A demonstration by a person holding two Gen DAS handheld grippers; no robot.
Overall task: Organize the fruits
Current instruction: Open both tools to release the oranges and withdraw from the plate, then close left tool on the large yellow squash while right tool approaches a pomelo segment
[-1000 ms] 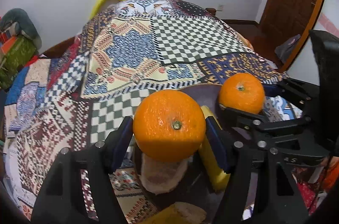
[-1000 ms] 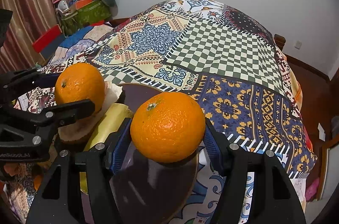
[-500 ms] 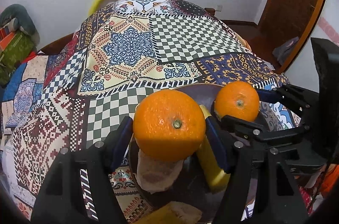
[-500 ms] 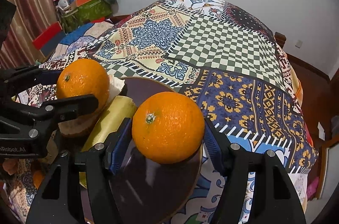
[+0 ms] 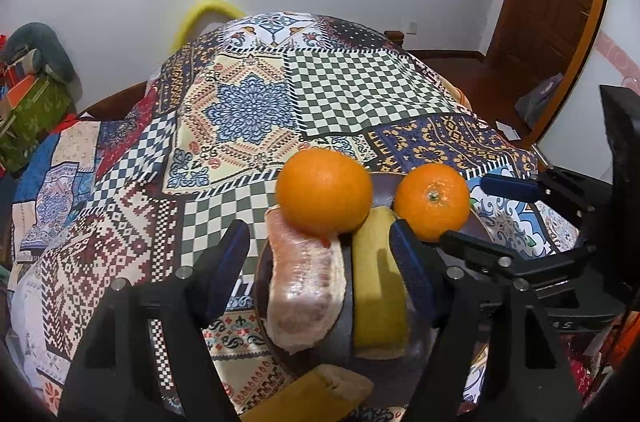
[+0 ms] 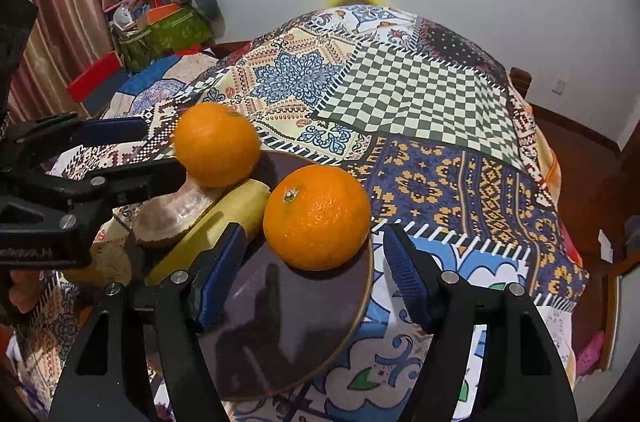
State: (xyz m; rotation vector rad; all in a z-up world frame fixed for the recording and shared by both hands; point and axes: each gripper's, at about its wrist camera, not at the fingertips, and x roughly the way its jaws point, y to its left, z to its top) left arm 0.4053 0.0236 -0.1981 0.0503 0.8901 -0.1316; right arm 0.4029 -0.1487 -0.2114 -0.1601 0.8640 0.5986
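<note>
A dark round plate (image 6: 280, 334) lies on the patchwork tablecloth. One orange (image 5: 323, 192) rests at the plate's far side on a peeled pomelo wedge (image 5: 304, 294) and a banana (image 5: 378, 286). A second orange (image 6: 317, 218) sits on the plate's right part, also visible in the left wrist view (image 5: 431, 201). My left gripper (image 5: 320, 262) is open, its jaws behind and either side of the first orange. My right gripper (image 6: 310, 270) is open, jaws apart from the second orange. The first orange shows in the right wrist view (image 6: 216, 144).
Another piece of peel or fruit (image 5: 320, 394) lies at the plate's near edge. The patchwork cloth (image 5: 348, 90) covers the table beyond. A door (image 5: 548, 2) stands at the right, and cluttered boxes (image 6: 160, 26) at the far left.
Both grippers have opened and let go of their oranges, which now rest on the plate. Both grippers have drawn back a little.
</note>
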